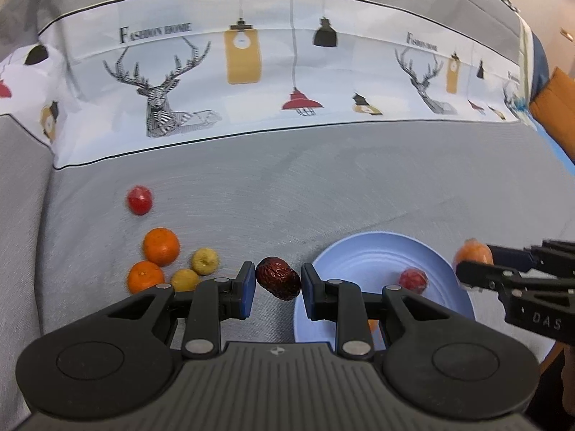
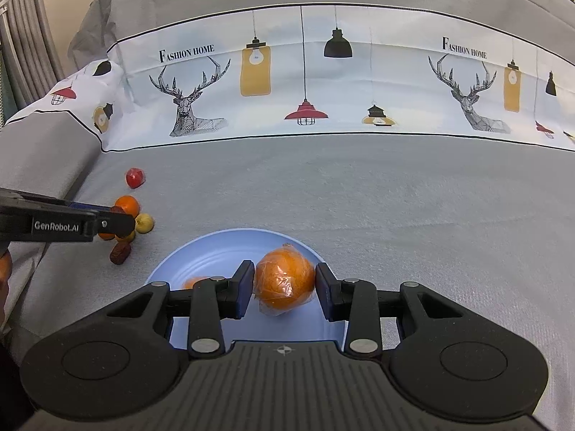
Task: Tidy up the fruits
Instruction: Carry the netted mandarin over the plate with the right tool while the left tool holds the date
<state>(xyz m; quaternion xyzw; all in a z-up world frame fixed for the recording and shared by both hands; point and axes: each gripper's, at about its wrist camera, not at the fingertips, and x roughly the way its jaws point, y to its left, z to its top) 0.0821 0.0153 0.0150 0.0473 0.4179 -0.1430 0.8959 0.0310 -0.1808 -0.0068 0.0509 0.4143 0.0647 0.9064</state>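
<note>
Four oranges (image 1: 161, 246), two reds (image 1: 139, 199), two yellows (image 1: 204, 260) — one date (image 1: 277, 277).

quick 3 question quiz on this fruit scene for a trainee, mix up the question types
1. True or false: the blue plate holds no fruit yet.
2. Which fruit sits between the fingers of the left gripper? A) dried red date B) yellow fruit C) orange
3. Fill in: the right gripper has a plastic-wrapped ____ between its fingers, over the plate.

Key:
1. False. A small red fruit lies on the plate.
2. A. The dried red date lies on the grey cloth, with a gap on both sides.
3. orange
</note>
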